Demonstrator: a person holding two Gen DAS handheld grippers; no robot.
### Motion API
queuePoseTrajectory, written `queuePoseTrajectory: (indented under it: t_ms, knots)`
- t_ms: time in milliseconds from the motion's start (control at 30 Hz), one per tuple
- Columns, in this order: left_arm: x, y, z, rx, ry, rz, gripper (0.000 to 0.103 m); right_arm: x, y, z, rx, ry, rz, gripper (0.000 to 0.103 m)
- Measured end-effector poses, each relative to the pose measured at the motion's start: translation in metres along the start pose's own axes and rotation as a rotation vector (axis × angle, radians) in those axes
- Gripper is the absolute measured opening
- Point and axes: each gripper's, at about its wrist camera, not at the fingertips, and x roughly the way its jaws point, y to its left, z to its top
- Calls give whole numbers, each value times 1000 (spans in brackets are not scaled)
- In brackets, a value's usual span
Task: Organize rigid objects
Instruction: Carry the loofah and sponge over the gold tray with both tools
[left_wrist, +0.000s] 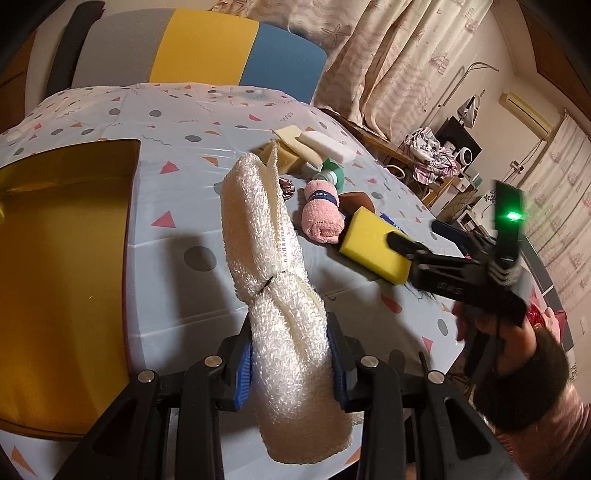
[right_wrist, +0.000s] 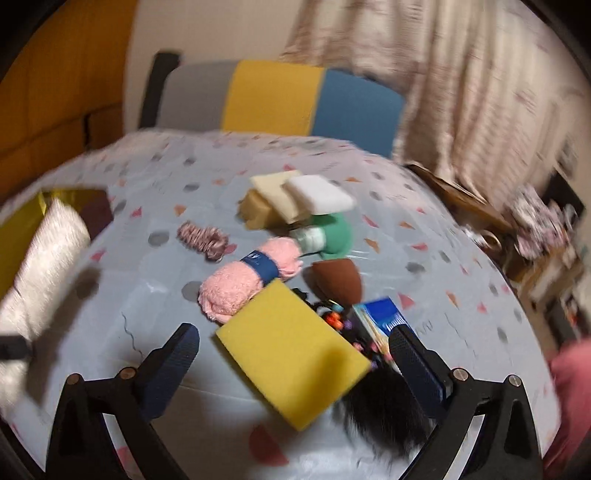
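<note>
My left gripper (left_wrist: 291, 365) is shut on a rolled cream towel (left_wrist: 269, 236) that stands up above the table; the towel also shows at the left of the right wrist view (right_wrist: 48, 254). My right gripper (right_wrist: 295, 354) is open, its fingers on either side of a yellow sponge (right_wrist: 291, 350) without touching it. In the left wrist view the right gripper (left_wrist: 397, 243) reaches over that sponge (left_wrist: 373, 243). A pink rolled towel (right_wrist: 247, 280), brown egg-shaped sponge (right_wrist: 338, 278), blue box (right_wrist: 380, 317), green piece with a white bottle (right_wrist: 325, 232) and stacked foam blocks (right_wrist: 295, 199) lie behind.
A gold box (left_wrist: 62, 258) stands open at the table's left. A pink scrunchie (right_wrist: 201, 240) lies on the patterned tablecloth (right_wrist: 147, 295). Black fur (right_wrist: 384, 410) and small beads lie under the sponge's right side. A striped chair (right_wrist: 280, 99) stands behind the table.
</note>
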Motion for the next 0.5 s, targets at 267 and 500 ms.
queuePoseTrajectory:
  t_ms: [267,500]
  knots:
    - [-25,8,-1,5,-22,10,34,63,0,0,-94,211,98,103]
    - [-46,28,4,-34,-52,17,34,61,4,-6,-74,245,62,88]
